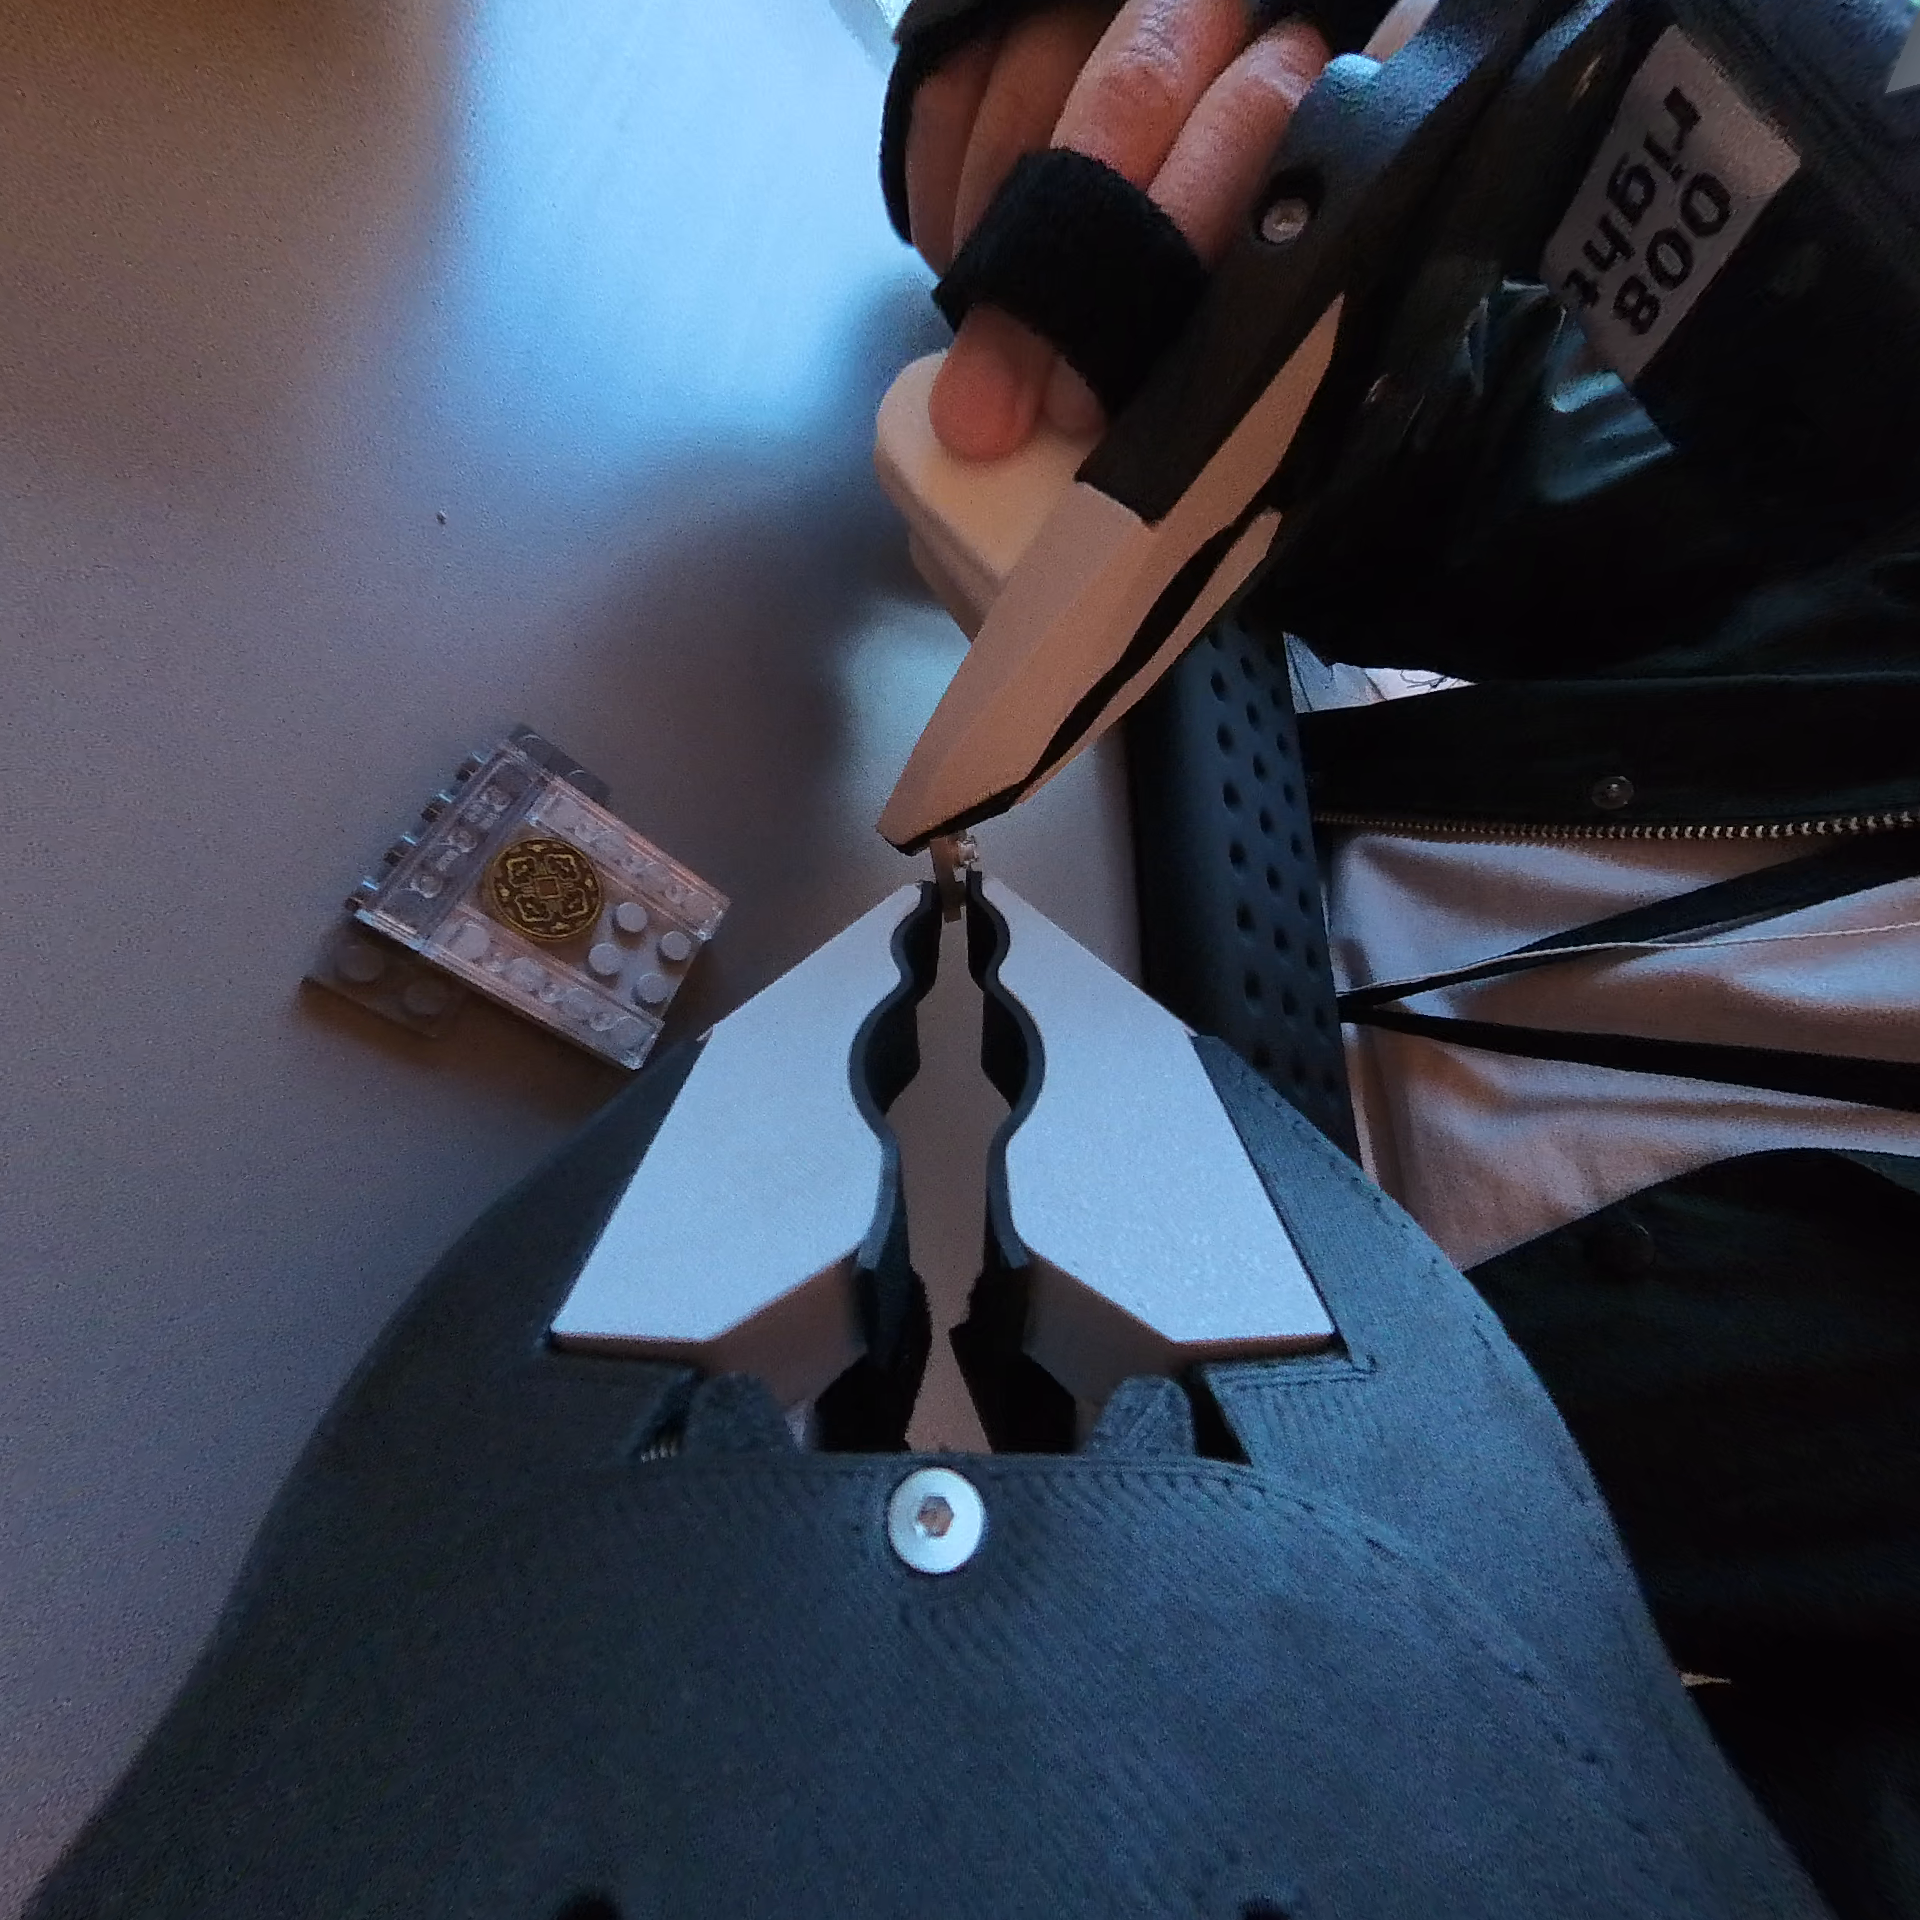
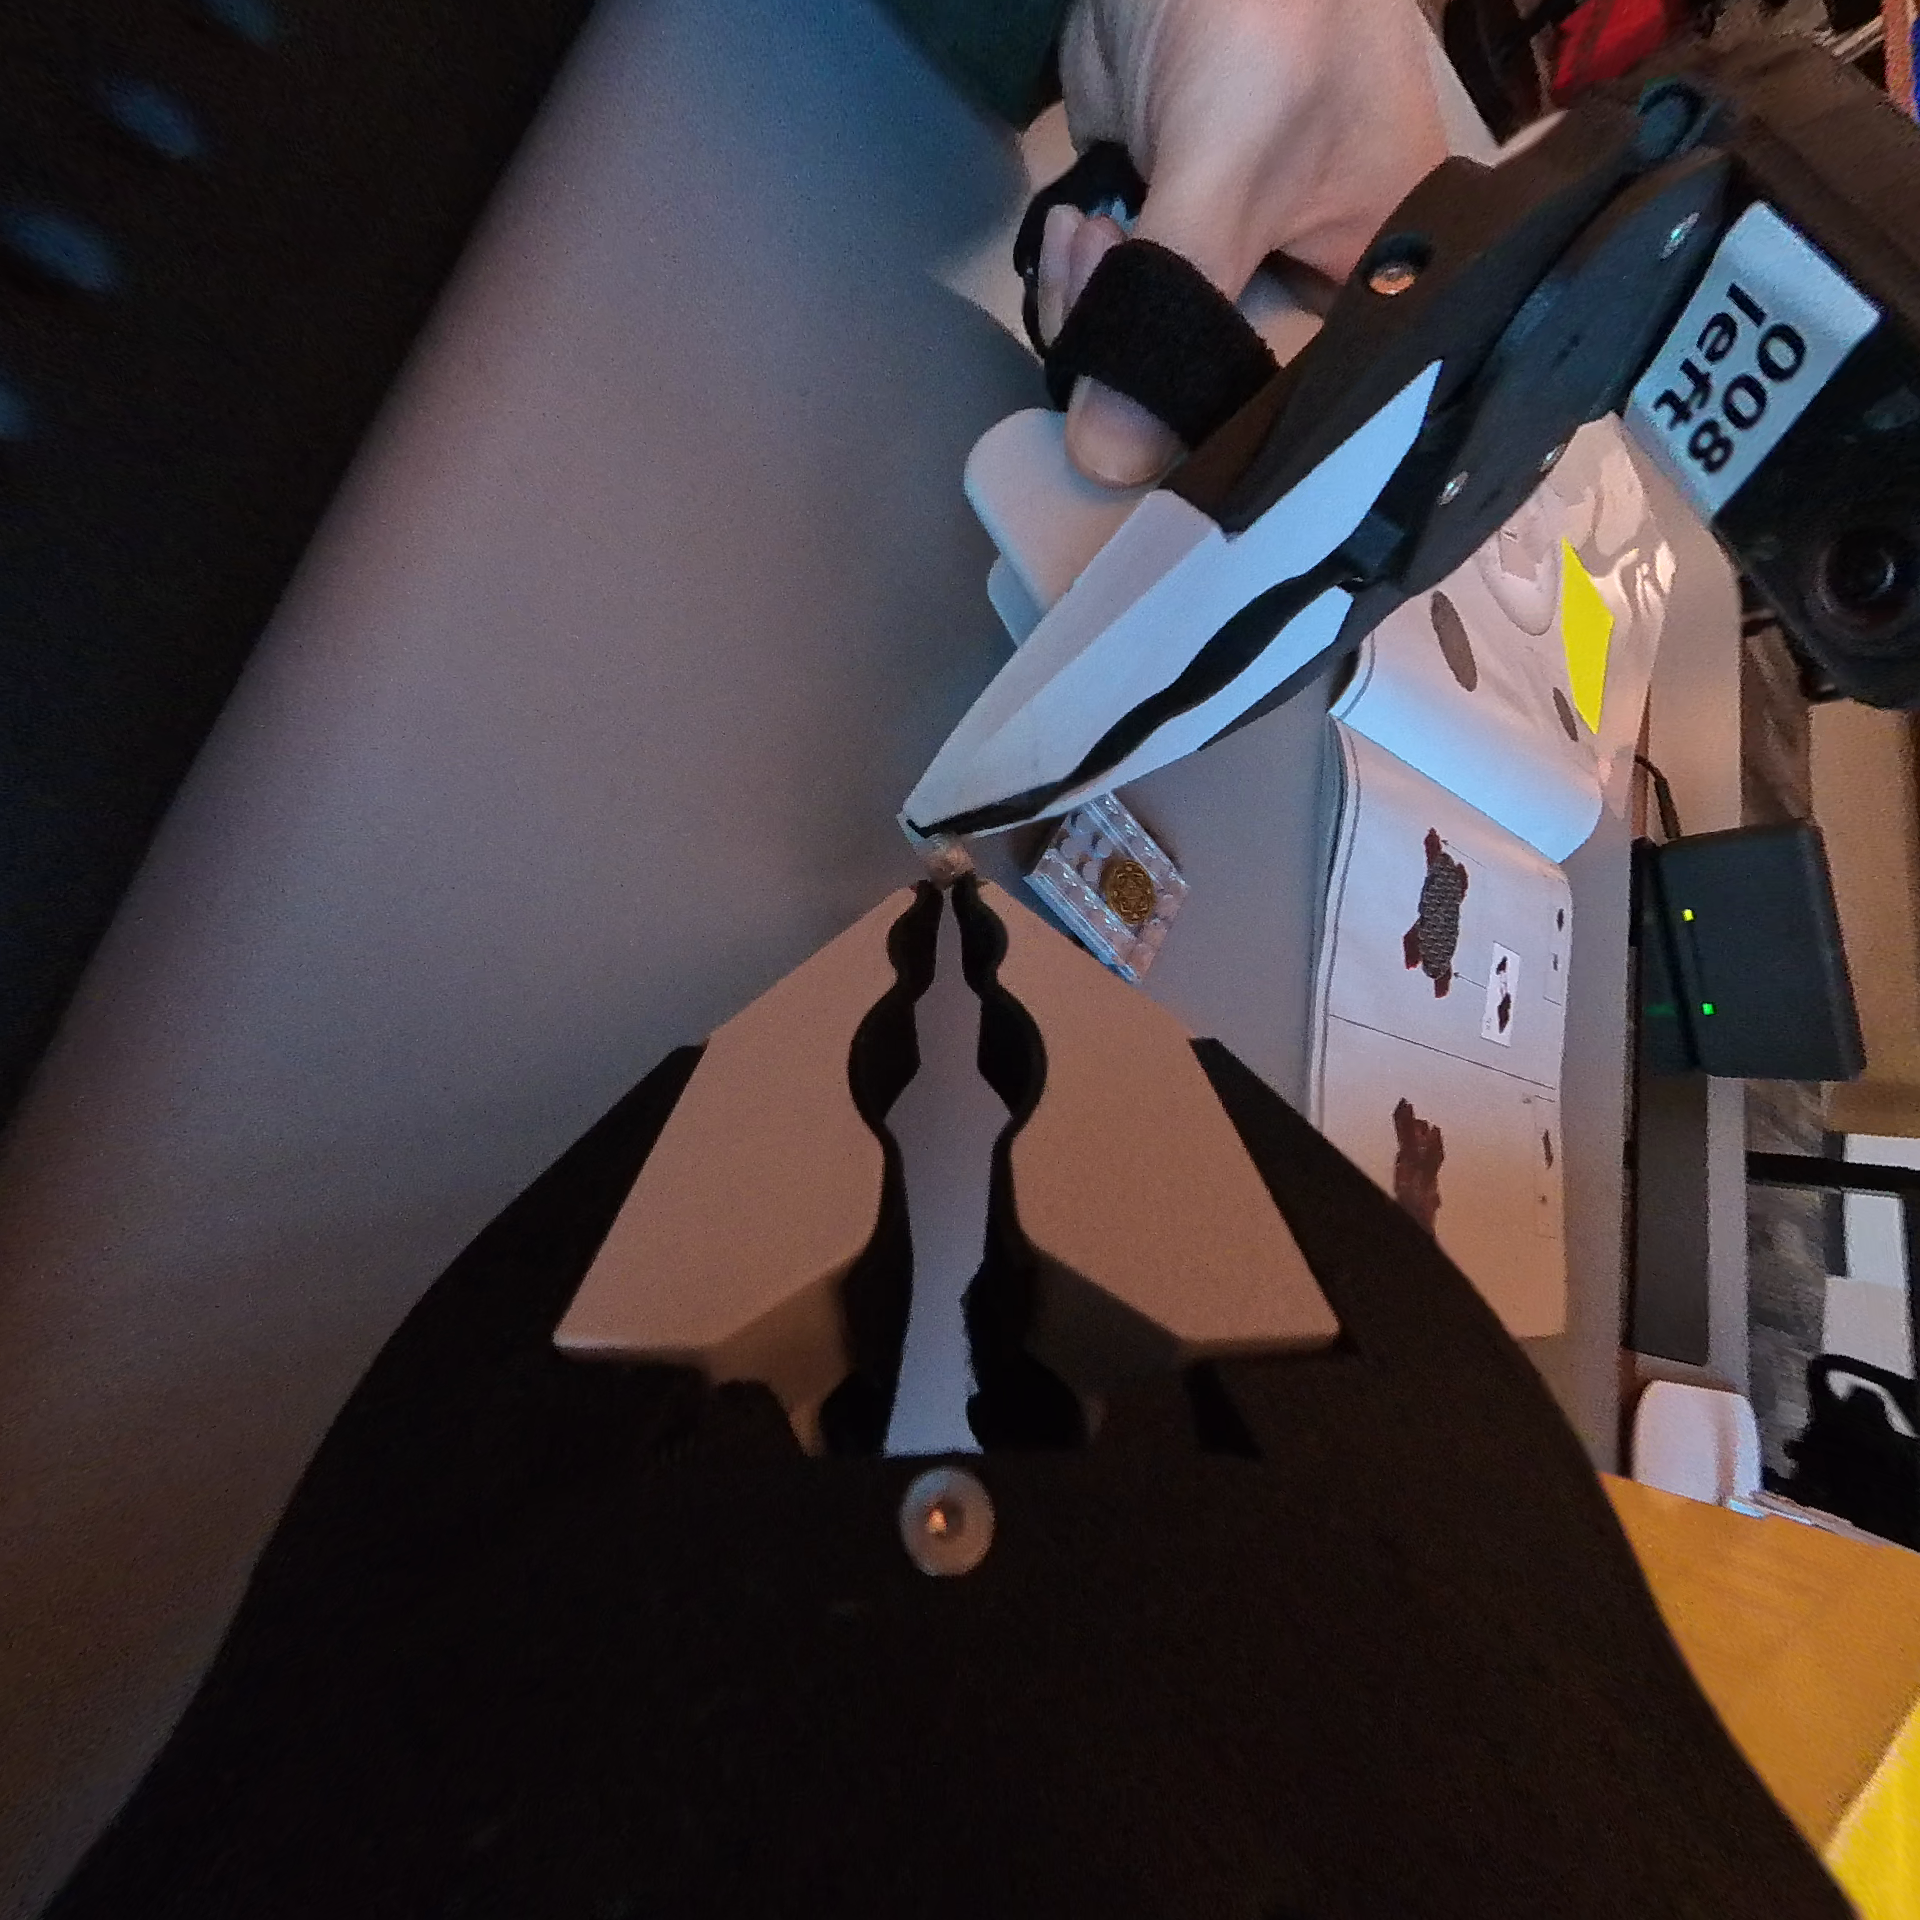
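Pinching one tiny clear piece (image 1: 954, 868) from both sides, your left tongs (image 1: 948, 896) and right tongs (image 2: 940, 891) seem closed on it above the worktop (image 1: 312, 416); any twist could flick it toward the clear plate (image 1: 530, 904).

I am seeing the grey table (image 1: 260, 468) carrying a clear studded plate (image 1: 520, 899), the instruction booklet (image 2: 1444, 1039) lying just beside it.

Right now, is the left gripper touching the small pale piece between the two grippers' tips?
Touching: in the left wrist view the left gripper pinches the small pale piece between its fingertips.
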